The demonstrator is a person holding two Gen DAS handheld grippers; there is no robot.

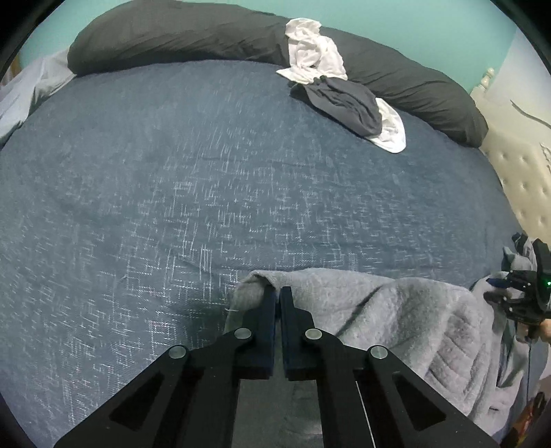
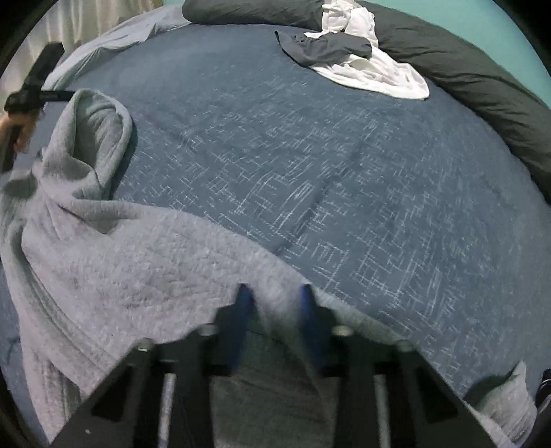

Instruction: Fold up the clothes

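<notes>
A grey fleece garment (image 1: 396, 310) lies bunched along the near edge of the blue bedspread (image 1: 206, 189). My left gripper (image 1: 278, 293) is shut on its left edge, the jaws almost touching with a fold of fabric pinched at the tips. In the right wrist view the same garment (image 2: 120, 258) spreads to the left, one rolled part standing up. My right gripper (image 2: 274, 293) has its blue pads (image 2: 242, 299) on either side of a thick fold that fills the gap. This view is blurred. Each gripper shows at the edge of the other's view: the right gripper (image 1: 523, 286), the left gripper (image 2: 38, 93).
A pile of white clothes (image 1: 310, 51) and a dark garment (image 1: 344, 100) sits at the far side against a long dark pillow (image 1: 172, 34). A tufted headboard (image 1: 516, 172) stands at the right. A pale sheet (image 2: 131, 31) lies at the far left.
</notes>
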